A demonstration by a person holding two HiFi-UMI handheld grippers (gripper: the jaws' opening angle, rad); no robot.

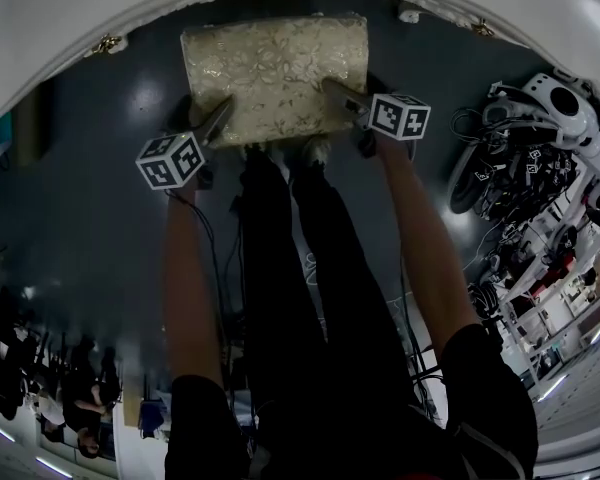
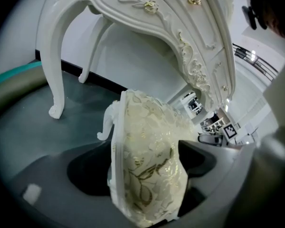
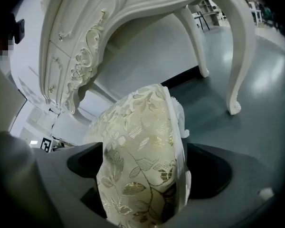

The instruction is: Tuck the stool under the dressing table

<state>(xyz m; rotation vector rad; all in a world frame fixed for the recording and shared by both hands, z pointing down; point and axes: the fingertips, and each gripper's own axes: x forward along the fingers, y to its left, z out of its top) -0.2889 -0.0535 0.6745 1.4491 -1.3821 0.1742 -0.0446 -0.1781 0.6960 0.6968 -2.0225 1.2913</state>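
Left gripper [image 1: 218,120]: jaws spread wide, straddling the near-left corner of the stool [image 1: 275,73]. The cushion edge stands between the jaws and fills most of the gap. A dark gap shows on the outer side, and the pads do not look to be squeezing.

Right gripper [image 1: 342,96]: the same at the near-right corner. Jaws spread, with the cushion edge between them and not pinched.

Pose: both forearms reach straight forward, roughly parallel, one either side of the person's legs [image 1: 310,268]. Both grippers slant down and forward onto the seat, marker cubes facing up.

Stool: gold-leaf patterned cushion with a white carved frame, standing on the dark glossy floor [image 1: 80,218]. A white carved stool leg [image 2: 106,122] shows below the cushion. The seat's far edge lies right at the front rim of the dressing table [image 1: 100,8]. In the head view nearly all of the cushion shows in front of that rim.

Surroundings: both gripper views show the table's carved white apron arching above and beyond the stool. Gold drawer knobs [image 2: 150,5] are on it, and curved table legs [image 2: 57,65] stand on the floor well to each side. The person's shoes [image 1: 290,153] are just behind the stool's near edge. White and black equipment with cables [image 1: 540,108] sits to the right, apart from the stool.
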